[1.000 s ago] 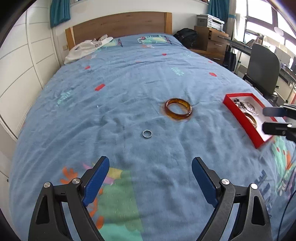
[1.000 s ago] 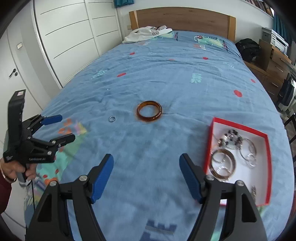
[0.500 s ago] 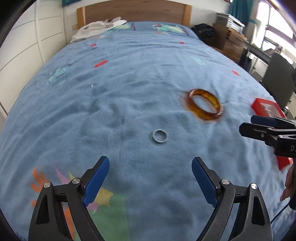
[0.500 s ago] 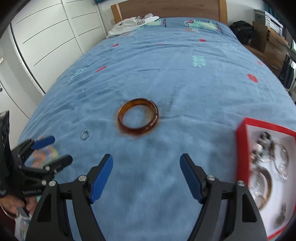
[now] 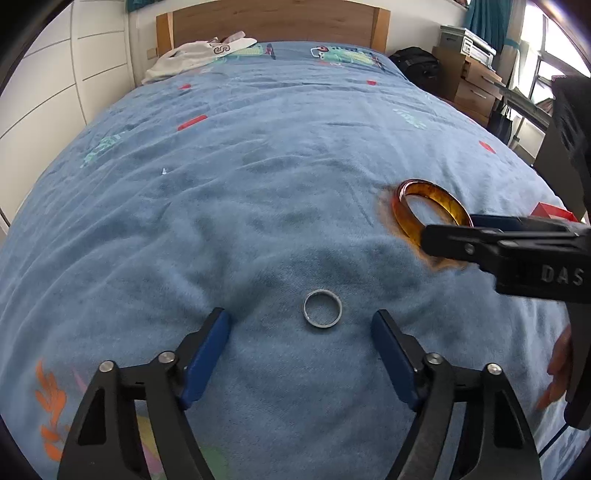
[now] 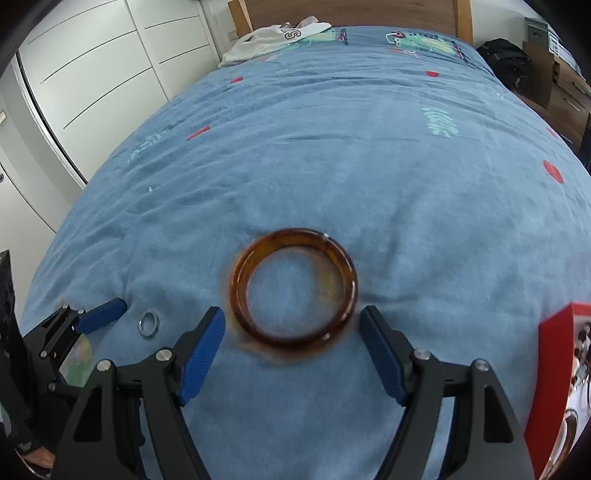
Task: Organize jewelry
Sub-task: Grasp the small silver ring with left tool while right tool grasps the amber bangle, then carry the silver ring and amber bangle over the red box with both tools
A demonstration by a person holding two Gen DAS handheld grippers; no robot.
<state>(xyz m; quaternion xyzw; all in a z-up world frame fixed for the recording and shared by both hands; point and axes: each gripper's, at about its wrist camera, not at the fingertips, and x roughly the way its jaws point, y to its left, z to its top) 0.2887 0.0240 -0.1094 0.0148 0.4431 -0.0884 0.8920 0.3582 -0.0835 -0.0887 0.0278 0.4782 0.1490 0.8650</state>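
A small silver ring (image 5: 322,309) lies flat on the blue bedspread, right between the blue pads of my left gripper (image 5: 301,326). The jaws are closing, and the pads stand clear of the ring on both sides. An amber bangle (image 6: 293,287) lies flat just ahead of my right gripper (image 6: 291,325), whose jaws are open and a little wider than the bangle. In the left wrist view the bangle (image 5: 421,205) is partly covered by the right gripper's fingers (image 5: 461,243). The ring (image 6: 149,322) and left gripper (image 6: 94,325) show at lower left in the right wrist view.
A red tray (image 6: 554,365) holding several jewelry pieces sits at the right edge of the bed. White clothing (image 5: 199,55) lies by the wooden headboard (image 5: 273,22). White wardrobe doors (image 6: 99,74) run along the left, drawers and a bag on the right.
Both grippers came down and forward towards the bedspread. The ring now lies between the left pads, which have narrowed. The bangle now lies just ahead of the right fingertips.
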